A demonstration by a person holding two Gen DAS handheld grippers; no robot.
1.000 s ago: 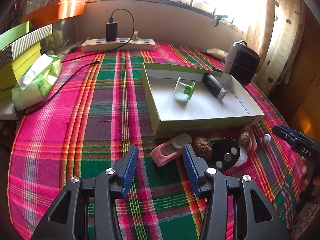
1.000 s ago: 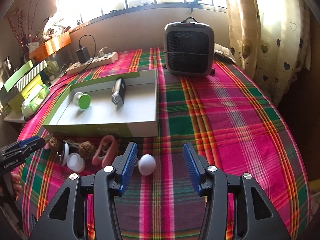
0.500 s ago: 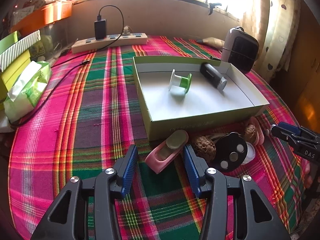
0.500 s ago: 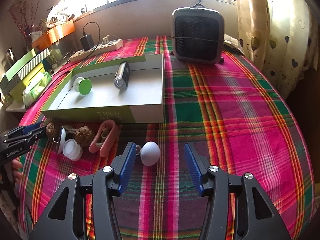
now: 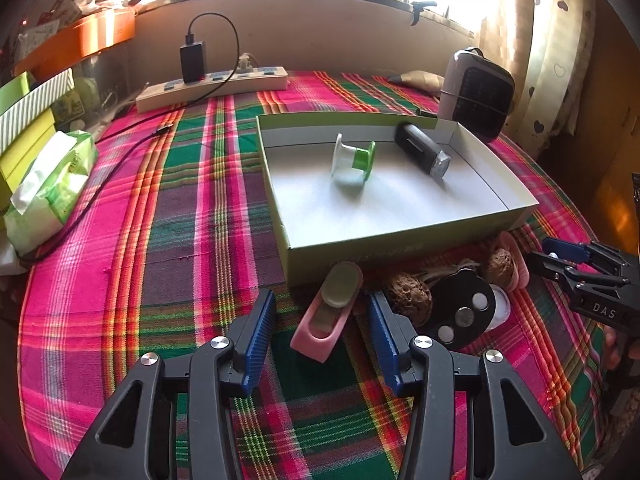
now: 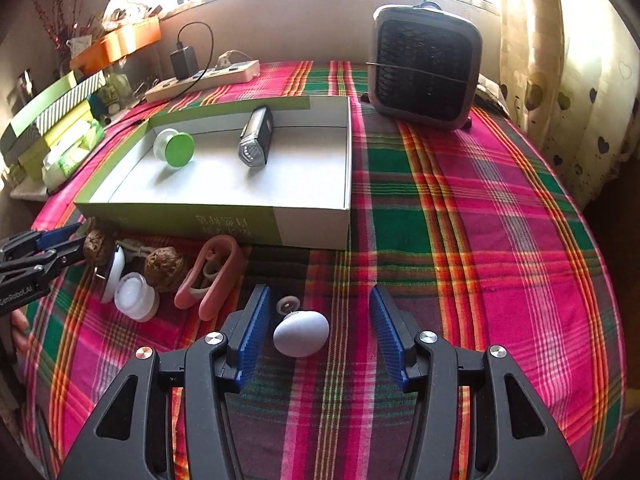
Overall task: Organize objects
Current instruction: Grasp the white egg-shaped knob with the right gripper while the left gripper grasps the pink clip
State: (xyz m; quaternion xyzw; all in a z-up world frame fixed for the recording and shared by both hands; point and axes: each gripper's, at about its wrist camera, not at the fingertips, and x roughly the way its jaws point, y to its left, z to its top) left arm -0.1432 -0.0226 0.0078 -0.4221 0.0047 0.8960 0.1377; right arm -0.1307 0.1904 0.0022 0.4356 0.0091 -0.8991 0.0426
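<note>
Straddling: left gripper, jaws wide apart around pink case, gripping nothing.
Right gripper: spread wide around white egg, unheld.

Green spool and black flashlight in open box, pink case outside

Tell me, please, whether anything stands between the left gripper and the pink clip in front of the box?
Nothing visible does. The left gripper is open and the pink clip lies on the tablecloth between its fingers. A walnut sits just outside the right-hand finger, close to it, and could be nudged on closing.
</note>
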